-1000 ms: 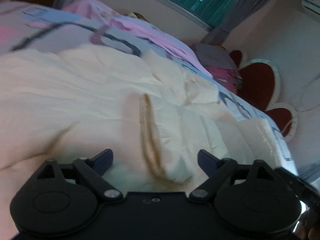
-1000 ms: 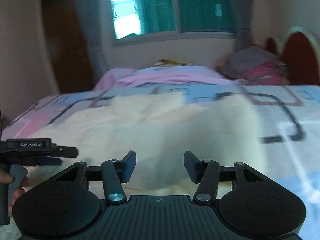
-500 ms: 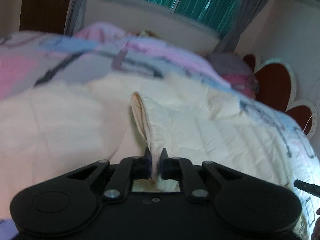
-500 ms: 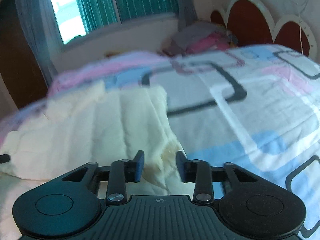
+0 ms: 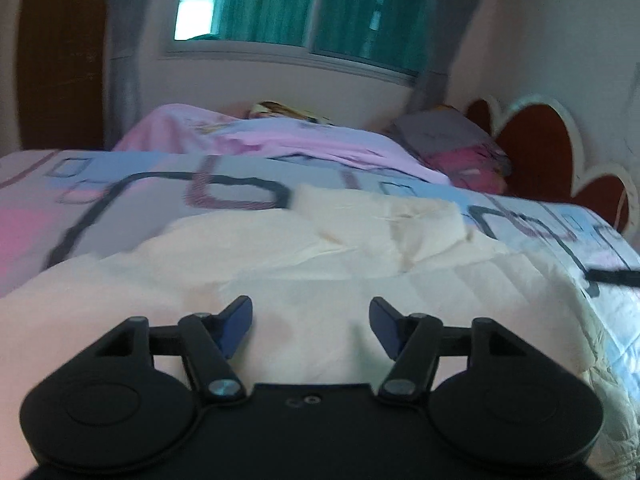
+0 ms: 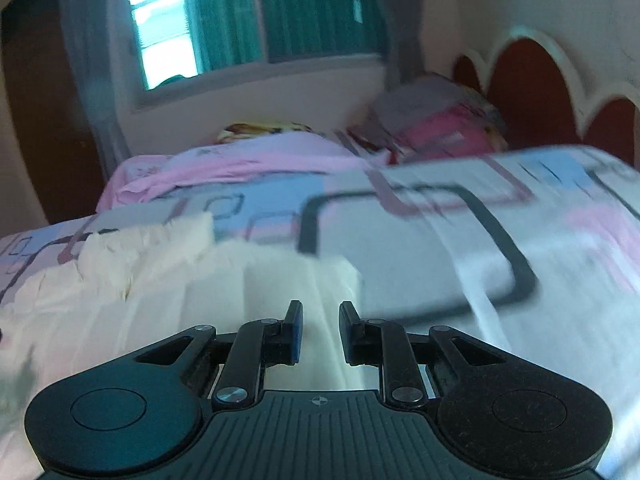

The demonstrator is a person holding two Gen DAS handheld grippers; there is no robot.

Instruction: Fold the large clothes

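A large cream quilted garment (image 5: 280,248) lies spread on the bed's patterned sheet (image 5: 120,184). My left gripper (image 5: 311,320) hovers just over its near part; its jaws are opening and hold nothing, with the cloth lying flat below them. In the right wrist view the garment (image 6: 160,288) fills the lower left. Its right edge runs into my right gripper (image 6: 320,320), whose jaws stand narrow and are still closing, with cream cloth filling the gap between them. The picture is blurred by motion.
A pink blanket (image 5: 280,140) and grey and pink pillows (image 5: 452,140) lie along the far side of the bed. A red scalloped headboard (image 5: 540,148) stands at the right, and a curtained window (image 5: 300,4) behind. Bare sheet (image 6: 480,264) stretches right of the garment.
Half a second ago my left gripper was shut on a raised fold of the garment; it has let go and opened. My right gripper moved to the garment's right edge and narrowed on it.
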